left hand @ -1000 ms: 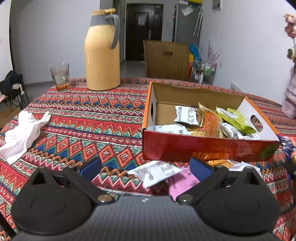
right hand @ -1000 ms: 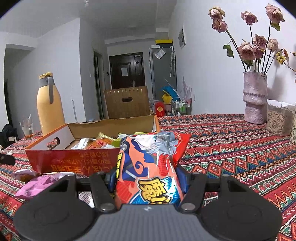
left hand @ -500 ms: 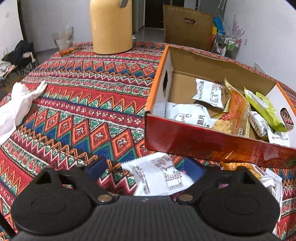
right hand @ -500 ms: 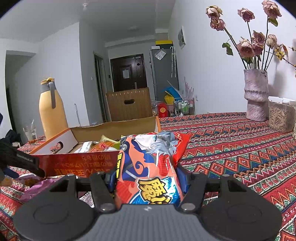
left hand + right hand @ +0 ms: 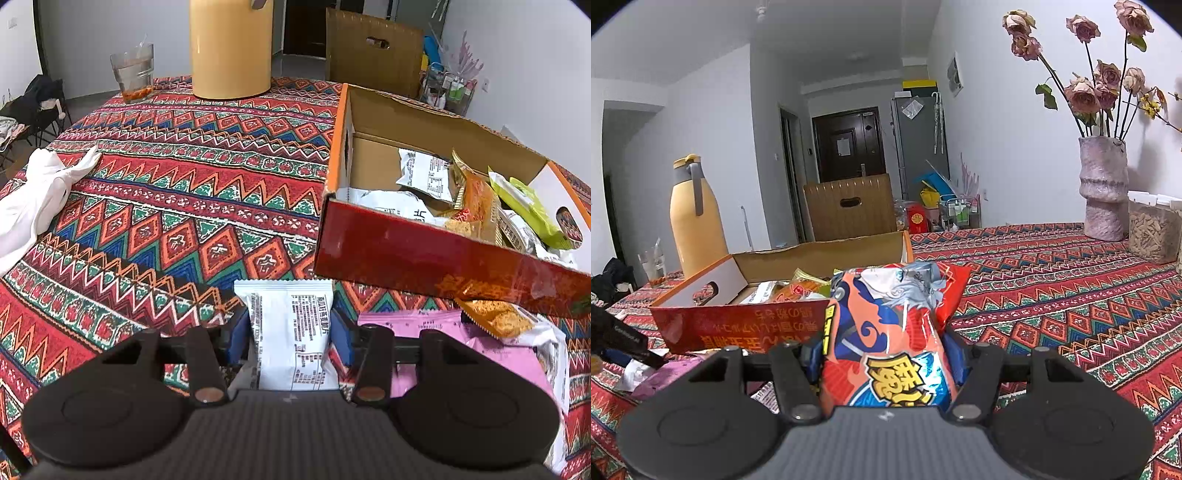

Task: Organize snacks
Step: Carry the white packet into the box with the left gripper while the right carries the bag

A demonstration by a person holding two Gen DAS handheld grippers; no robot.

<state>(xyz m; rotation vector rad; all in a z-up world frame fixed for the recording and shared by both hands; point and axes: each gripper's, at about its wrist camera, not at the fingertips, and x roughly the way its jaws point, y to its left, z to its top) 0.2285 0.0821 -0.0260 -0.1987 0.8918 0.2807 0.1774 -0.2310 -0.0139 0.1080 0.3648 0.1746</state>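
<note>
At lower centre, our left gripper is closing its jaws around a white snack packet lying before the red box; our right gripper grips an orange chip bag mid-frame.

Left wrist view: angled steeply down over the patterned tablecloth, close to the table, facing the red snack box from its near long side. Right wrist view: set low, almost level, looking across the same box toward the far door. Shared by both: the box, the yellow thermos, the drinking glass (plus the cardboard chair back).
</note>
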